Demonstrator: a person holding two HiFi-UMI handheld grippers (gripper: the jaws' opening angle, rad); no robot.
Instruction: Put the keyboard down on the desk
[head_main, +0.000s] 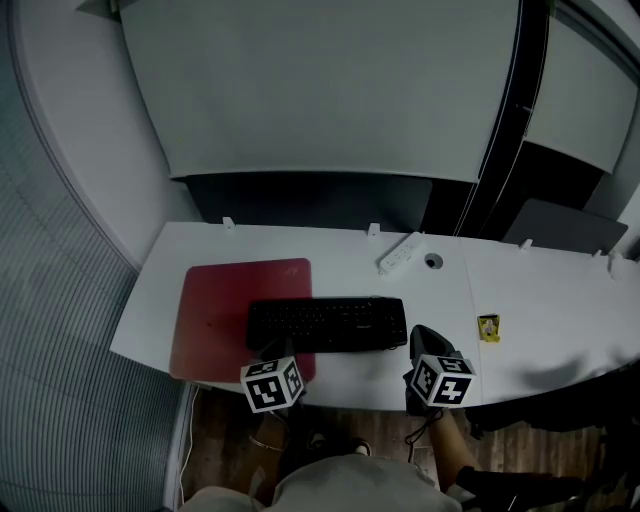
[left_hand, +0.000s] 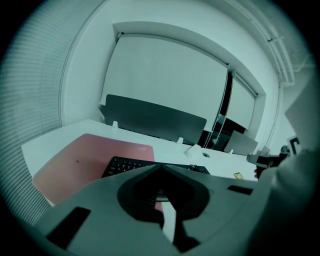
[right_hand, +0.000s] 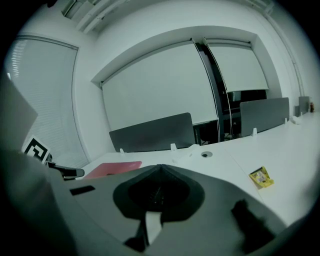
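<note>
A black keyboard (head_main: 326, 324) lies flat on the white desk (head_main: 540, 290), its left end over a red mat (head_main: 222, 310). The keyboard (left_hand: 122, 165) shows beyond the left gripper's tips in the left gripper view. My left gripper (head_main: 275, 352) hovers at the desk's front edge just before the keyboard's left part, shut and empty. To the right, my right gripper (head_main: 418, 340) is just off the keyboard's right end, also shut with nothing in it. The left gripper (left_hand: 160, 167) and the right gripper (right_hand: 160, 166) each show jaws meeting at a point.
A white power strip (head_main: 400, 253) and a round cable hole (head_main: 433, 261) lie behind the keyboard. A small yellow packet (head_main: 488, 327) sits on the desk to the right. Dark partition panels (head_main: 310, 200) stand along the back edge.
</note>
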